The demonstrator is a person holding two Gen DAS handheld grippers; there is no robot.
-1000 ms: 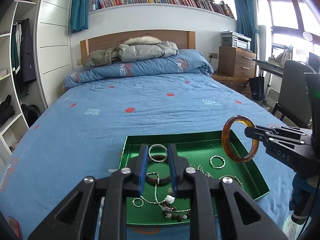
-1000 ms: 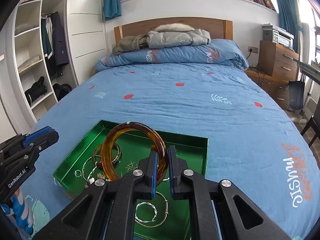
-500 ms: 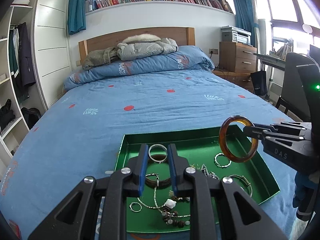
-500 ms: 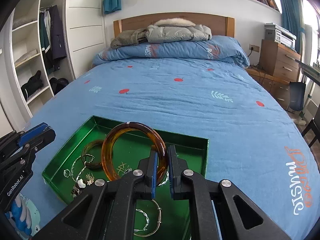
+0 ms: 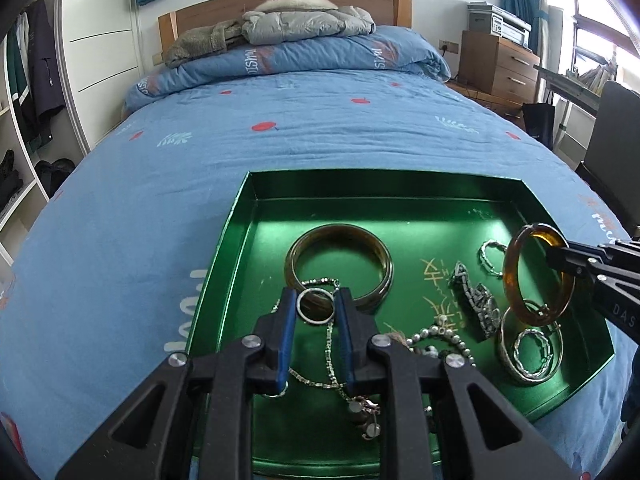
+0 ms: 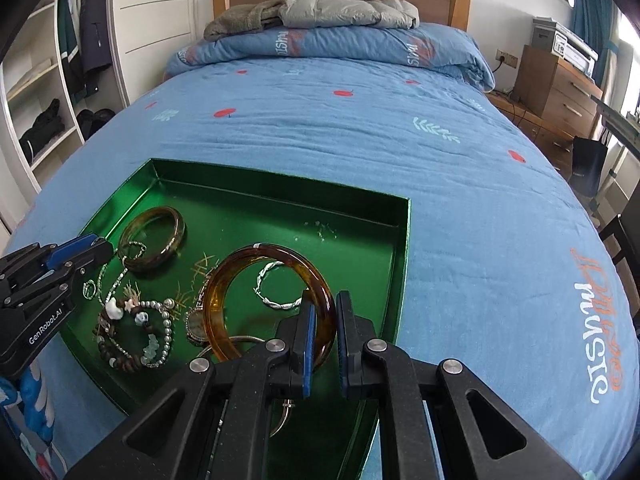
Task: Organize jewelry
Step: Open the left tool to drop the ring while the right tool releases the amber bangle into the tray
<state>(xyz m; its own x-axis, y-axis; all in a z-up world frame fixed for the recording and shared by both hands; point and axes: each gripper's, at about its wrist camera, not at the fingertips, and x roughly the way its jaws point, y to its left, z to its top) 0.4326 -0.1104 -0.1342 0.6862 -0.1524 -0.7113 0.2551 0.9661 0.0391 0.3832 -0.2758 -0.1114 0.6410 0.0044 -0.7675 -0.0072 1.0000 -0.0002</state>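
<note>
A green tray (image 5: 248,196) (image 6: 280,200) lies on the blue bed. In it are a brown bangle (image 5: 339,263) (image 6: 154,236), silver rings, chains, a watch (image 5: 478,304) and a bead bracelet (image 6: 136,332). My left gripper (image 5: 315,304) holds a silver bangle (image 5: 315,305) between its fingers, low over the tray's left part. My right gripper (image 6: 323,308) is shut on an amber bangle (image 6: 272,304) (image 5: 538,276) and holds it upright just above the tray's right side.
The blue bedspread (image 5: 280,144) stretches around the tray. A folded quilt and coats (image 5: 296,28) lie at the headboard. A wardrobe (image 5: 24,80) stands left; a wooden dresser (image 5: 496,68) and a chair (image 5: 612,148) stand right.
Both grippers have moved down and forward towards the tray. The amber bangle has come lower over the tray's right side. The left fingers now hold the silver bangle.
</note>
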